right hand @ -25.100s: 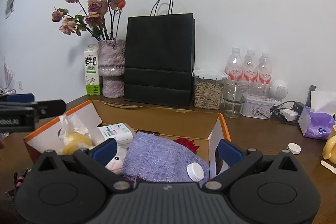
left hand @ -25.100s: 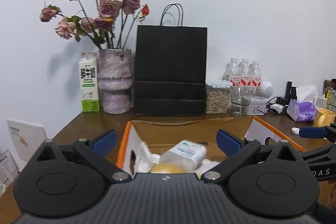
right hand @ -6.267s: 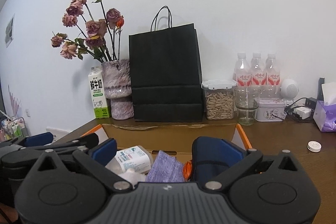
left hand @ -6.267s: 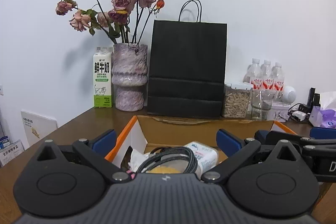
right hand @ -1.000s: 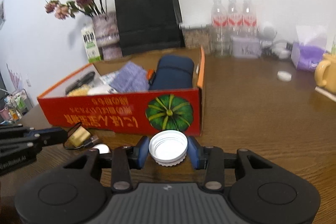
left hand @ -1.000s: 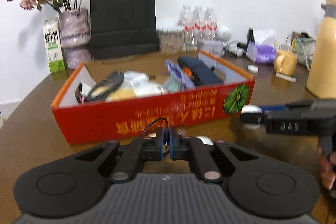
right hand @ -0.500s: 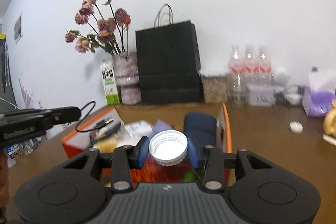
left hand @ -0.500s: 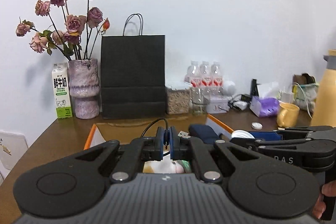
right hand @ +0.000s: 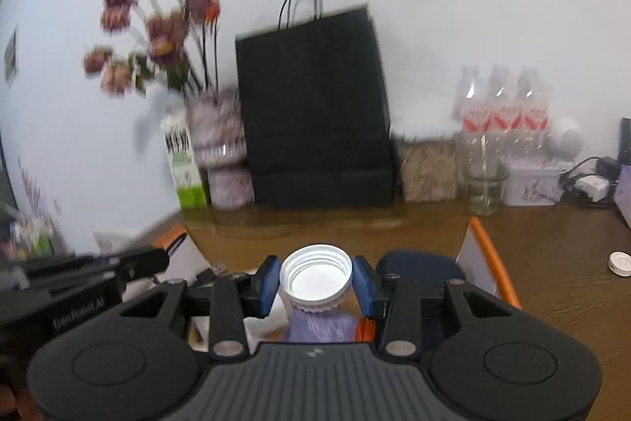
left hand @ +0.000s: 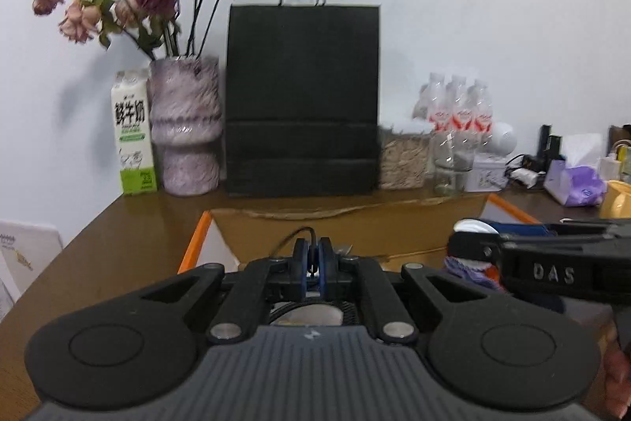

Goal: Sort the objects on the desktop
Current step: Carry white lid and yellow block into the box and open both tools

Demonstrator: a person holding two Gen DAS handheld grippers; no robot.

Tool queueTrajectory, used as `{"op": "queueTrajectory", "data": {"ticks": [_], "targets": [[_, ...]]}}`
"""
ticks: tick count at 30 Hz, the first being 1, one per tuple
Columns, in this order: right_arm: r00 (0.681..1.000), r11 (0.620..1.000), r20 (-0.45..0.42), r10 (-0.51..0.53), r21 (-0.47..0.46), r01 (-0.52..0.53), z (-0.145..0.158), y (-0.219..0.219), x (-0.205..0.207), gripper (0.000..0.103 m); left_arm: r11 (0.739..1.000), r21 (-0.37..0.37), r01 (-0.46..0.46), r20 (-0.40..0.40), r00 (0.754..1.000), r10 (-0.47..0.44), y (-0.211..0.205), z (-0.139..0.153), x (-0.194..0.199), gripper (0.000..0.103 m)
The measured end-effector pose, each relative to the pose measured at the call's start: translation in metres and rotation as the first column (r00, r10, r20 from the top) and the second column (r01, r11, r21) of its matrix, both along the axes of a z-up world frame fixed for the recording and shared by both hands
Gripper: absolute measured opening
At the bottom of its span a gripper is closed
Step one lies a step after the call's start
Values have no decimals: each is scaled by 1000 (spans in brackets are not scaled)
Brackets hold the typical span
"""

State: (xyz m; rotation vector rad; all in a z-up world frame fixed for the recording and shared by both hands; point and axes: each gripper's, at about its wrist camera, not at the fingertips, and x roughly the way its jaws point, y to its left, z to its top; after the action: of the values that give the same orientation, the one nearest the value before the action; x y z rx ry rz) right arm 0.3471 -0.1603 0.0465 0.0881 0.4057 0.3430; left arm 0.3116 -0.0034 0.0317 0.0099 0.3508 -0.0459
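Note:
My left gripper is shut on a thin black cable that loops up in front of its fingertips. It hangs over the near left part of the open orange-edged cardboard box. My right gripper is shut on a white screw cap, with the cap's hollow side facing the camera, above the box. Under it lie a purple cloth and a navy pouch. In the right wrist view the left gripper enters from the left, with the cable's USB plug beside it.
Behind the box stand a black paper bag, a vase of dried roses, a milk carton, a seed jar and water bottles. A tissue pack and yellow mug sit right. A small white disc lies on the table.
Both grippers have moved forward over the box toward the back wall, so the bag and vase look larger. Each keeps its hold, left on the cable and right on the cap.

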Motion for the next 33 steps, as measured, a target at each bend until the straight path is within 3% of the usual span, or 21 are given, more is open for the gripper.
{"op": "queueTrajectory", "data": {"ticks": [3,5,7,8,9,12,18,33], "targets": [[999,1000,-32,16,-12,-16,-11,2,7,39,1000,23,-3,2,1000,3,-3,-5,0,8],[999,1000,-38,23,-20,-24,-15,2,7,44,999,49,-20,15,1000,19,-7,-7,-3,19],[998,999,-50,28,-31,-30,-19,2,5,70,997,66,-39,35,999,36,-9,-6,-7,67],[999,999,-45,31,-30,-33,-19,1,2,86,995,75,-63,56,997,58,-10,-6,-11,73],[999,999,-30,40,-30,-41,-17,0,-4,96,993,84,-84,73,994,77,-10,-5,-14,82],[1000,998,31,-2,-64,4,-11,1,-20,103,987,74,-142,120,984,133,-8,-2,-23,103],[996,996,85,-23,-89,30,-4,2,-36,103,984,54,-168,144,977,159,-5,2,-32,103],[995,993,88,-50,-101,58,-6,-5,-47,103,985,58,-164,151,977,154,-10,-4,-37,103]]}}
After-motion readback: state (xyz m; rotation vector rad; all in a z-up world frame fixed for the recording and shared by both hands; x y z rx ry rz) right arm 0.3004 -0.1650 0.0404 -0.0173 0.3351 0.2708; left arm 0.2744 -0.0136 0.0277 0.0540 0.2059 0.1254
